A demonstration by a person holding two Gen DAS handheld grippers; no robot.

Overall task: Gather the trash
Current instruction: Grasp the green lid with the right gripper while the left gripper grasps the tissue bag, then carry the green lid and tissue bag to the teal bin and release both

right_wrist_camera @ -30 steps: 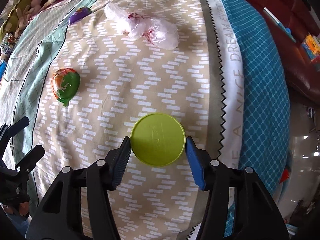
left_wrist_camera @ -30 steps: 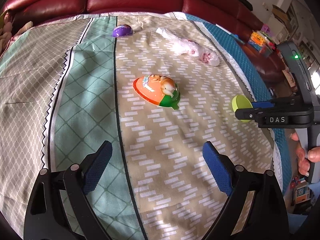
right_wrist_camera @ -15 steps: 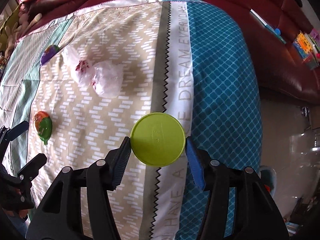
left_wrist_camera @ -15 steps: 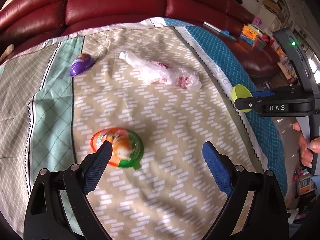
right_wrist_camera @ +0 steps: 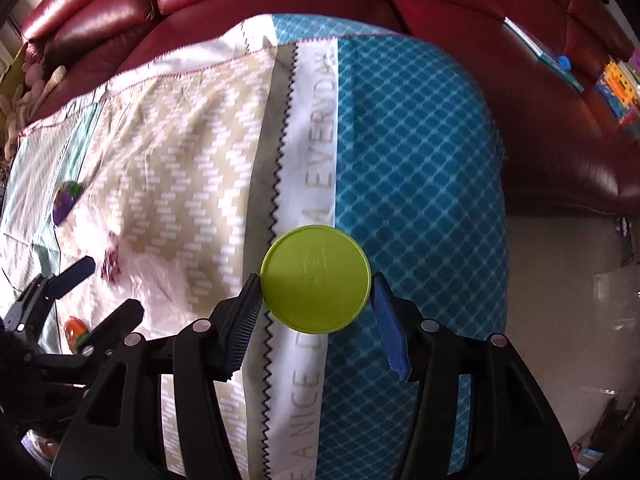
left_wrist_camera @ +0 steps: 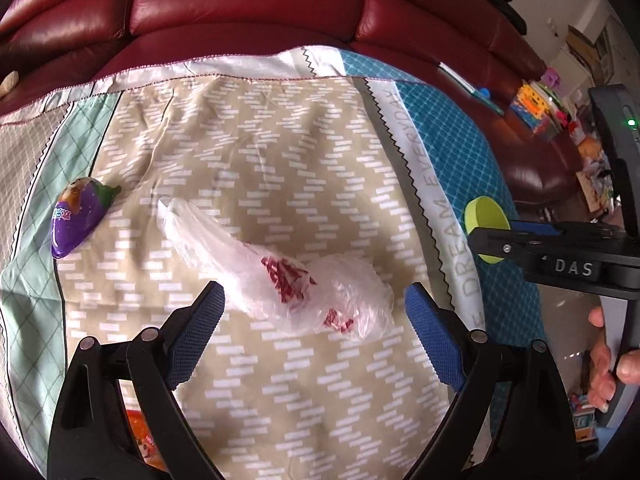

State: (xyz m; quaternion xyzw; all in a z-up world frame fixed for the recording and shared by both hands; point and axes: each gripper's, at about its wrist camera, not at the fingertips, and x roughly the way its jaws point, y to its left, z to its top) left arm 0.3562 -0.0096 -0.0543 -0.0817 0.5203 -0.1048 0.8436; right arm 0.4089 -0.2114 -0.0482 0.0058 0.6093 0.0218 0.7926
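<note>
Partway through: the right gripper [right_wrist_camera: 316, 294] pinches a lime green lid [right_wrist_camera: 315, 279] between its fingers, held above the patterned cloth [left_wrist_camera: 304, 148]. Left to collect: a crumpled plastic bag [left_wrist_camera: 280, 276], a purple wrapper [left_wrist_camera: 78, 216] and an orange cup [right_wrist_camera: 75, 332]. The left gripper [left_wrist_camera: 314, 318], fingers spread wide and empty, now frames the bag; half a second ago it framed the orange cup.

Daylight is bright and soft, leaving glossy glare on the red leather sofa [left_wrist_camera: 248, 4] toward 12 o'clock and faint shadows on the patterned cloth [left_wrist_camera: 280, 152]. Both fisheye views bow strongly and darken to black at the corners. The right wrist view is motion-smeared at 9 o'clock, where the plastic bag [right_wrist_camera: 132, 276] blurs.
</note>
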